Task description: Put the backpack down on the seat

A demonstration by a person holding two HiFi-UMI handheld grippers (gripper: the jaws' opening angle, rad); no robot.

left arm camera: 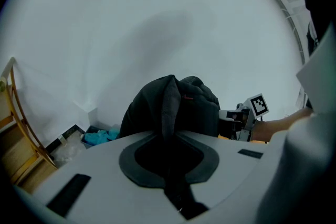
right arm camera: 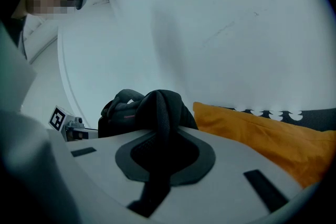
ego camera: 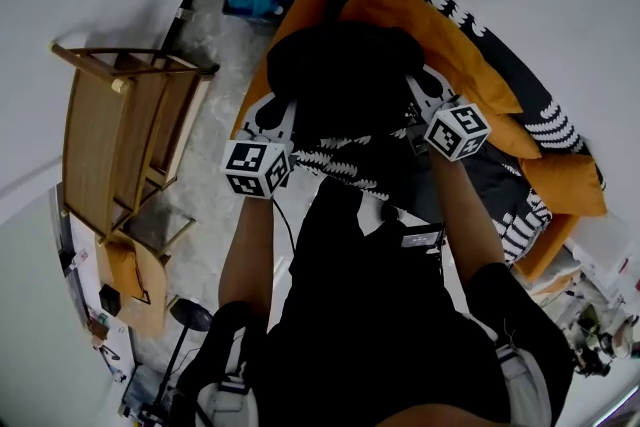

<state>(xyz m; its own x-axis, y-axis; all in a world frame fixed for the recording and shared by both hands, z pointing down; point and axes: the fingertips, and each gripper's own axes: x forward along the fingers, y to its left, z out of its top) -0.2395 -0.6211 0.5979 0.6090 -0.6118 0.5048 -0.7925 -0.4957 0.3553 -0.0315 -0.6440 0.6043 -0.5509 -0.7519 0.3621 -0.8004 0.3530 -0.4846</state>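
A black backpack point(ego camera: 340, 80) is held over an orange-cushioned sofa point(ego camera: 425, 20), gripped from both sides. A fold of its dark fabric is pinched in the left gripper point(left arm camera: 169, 131) and another in the right gripper point(right arm camera: 160, 136). Whether it rests on the sofa cannot be told.

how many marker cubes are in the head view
2. One cube sits on the left gripper, left of the backpack; the other cube sits on the right gripper, right of it. None looks hidden.
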